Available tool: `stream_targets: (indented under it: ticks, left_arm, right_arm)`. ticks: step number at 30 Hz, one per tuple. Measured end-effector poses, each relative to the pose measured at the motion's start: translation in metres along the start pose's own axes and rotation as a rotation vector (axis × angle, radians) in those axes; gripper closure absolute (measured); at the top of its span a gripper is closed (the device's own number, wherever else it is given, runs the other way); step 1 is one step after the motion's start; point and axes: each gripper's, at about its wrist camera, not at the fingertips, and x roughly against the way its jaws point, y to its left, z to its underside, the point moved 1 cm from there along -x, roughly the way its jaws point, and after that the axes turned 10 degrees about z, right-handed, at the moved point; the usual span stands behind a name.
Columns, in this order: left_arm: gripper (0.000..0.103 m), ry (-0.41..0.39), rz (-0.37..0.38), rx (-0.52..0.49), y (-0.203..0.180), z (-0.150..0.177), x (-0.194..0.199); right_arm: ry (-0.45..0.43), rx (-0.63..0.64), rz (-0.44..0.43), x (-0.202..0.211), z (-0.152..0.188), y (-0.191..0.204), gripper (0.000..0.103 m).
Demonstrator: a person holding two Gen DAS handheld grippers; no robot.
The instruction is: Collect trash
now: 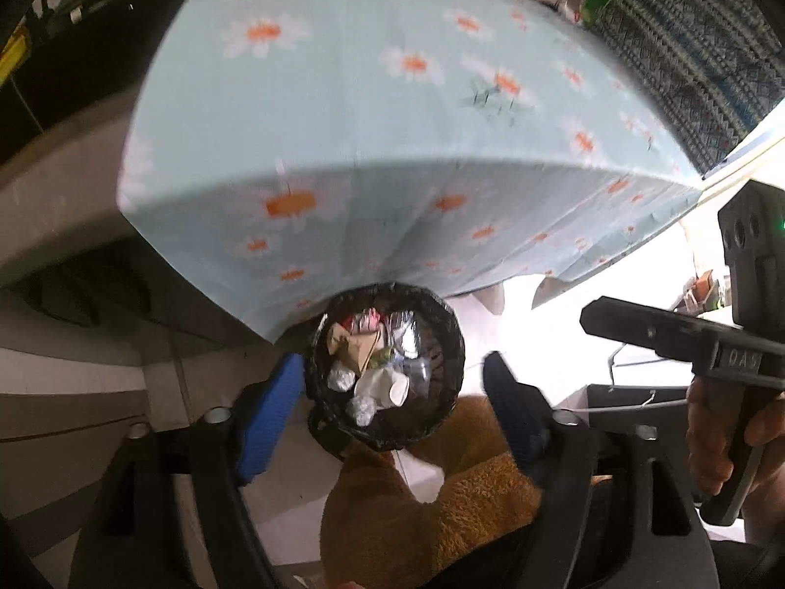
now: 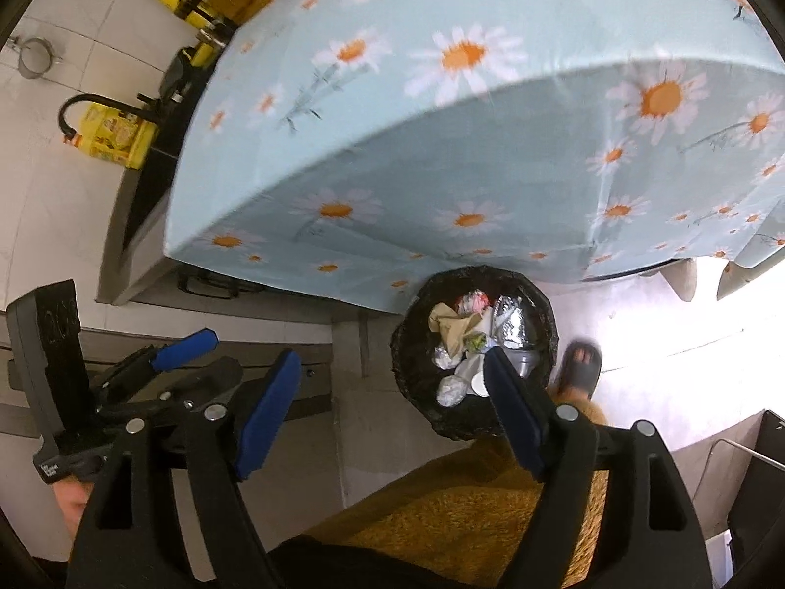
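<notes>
A round bin lined with a black bag (image 1: 454, 343) (image 2: 409, 348) stands on the floor at the edge of the table. It holds a white paper cup (image 1: 398, 388), brown paper (image 1: 354, 343), crumpled white wads (image 2: 450, 389) and clear plastic. My left gripper (image 1: 390, 412) hovers high above the bin, open, with nothing between its blue pads (image 1: 270, 417). My right gripper (image 2: 390, 412) is also open and empty, above the bin's left side. In the left wrist view the right tool shows at the right edge, held by a hand (image 1: 716, 437).
A table under a pale blue daisy cloth (image 1: 392, 73) (image 2: 441, 122) overhangs the bin. The person's orange fleecy leg (image 1: 441, 515) and slippered foot (image 2: 581, 361) are beside the bin. Yellow bottles (image 2: 117, 135) stand on a dark counter at the left. A dark box (image 2: 758, 491) sits at right.
</notes>
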Motion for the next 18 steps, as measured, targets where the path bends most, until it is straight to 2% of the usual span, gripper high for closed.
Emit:
stream_targets:
  ticks: [1,4,8,9,10,13,18]
  left_arm:
    - [0.023,-0.020,-0.002,-0.002,-0.004,-0.003,0.008]
    - [0.020,-0.055,-0.006,-0.016,-0.013,-0.010,0.021]
    - [0.009,-0.098,-0.035,-0.029,-0.025,-0.019,0.037]
    - [0.009,-0.099,-0.050,-0.020,-0.026,-0.021,0.040]
    - [0.009,-0.103,-0.064,-0.009,-0.029,-0.023,0.045]
    - [0.009,-0.116,-0.056,-0.013,-0.039,-0.027,0.055]
    - [0.007,-0.160,-0.116,-0.002,-0.057,-0.033,0.067]
  right_arm:
    - [-0.022,0.007,0.005,0.007,-0.002,0.002,0.016]
    - [-0.060,0.034,0.004,0.023,-0.007,0.006,0.015]
    - [-0.091,0.065,-0.011,0.041,-0.015,0.007,0.013]
    - [-0.106,0.074,-0.013,0.048,-0.017,0.007,0.007]
    - [-0.128,0.085,-0.017,0.055,-0.018,0.008,0.005]
    - [-0.189,0.118,-0.005,0.076,-0.020,0.008,0.005]
    - [-0.218,0.161,0.017,0.100,-0.026,0.008,0.005]
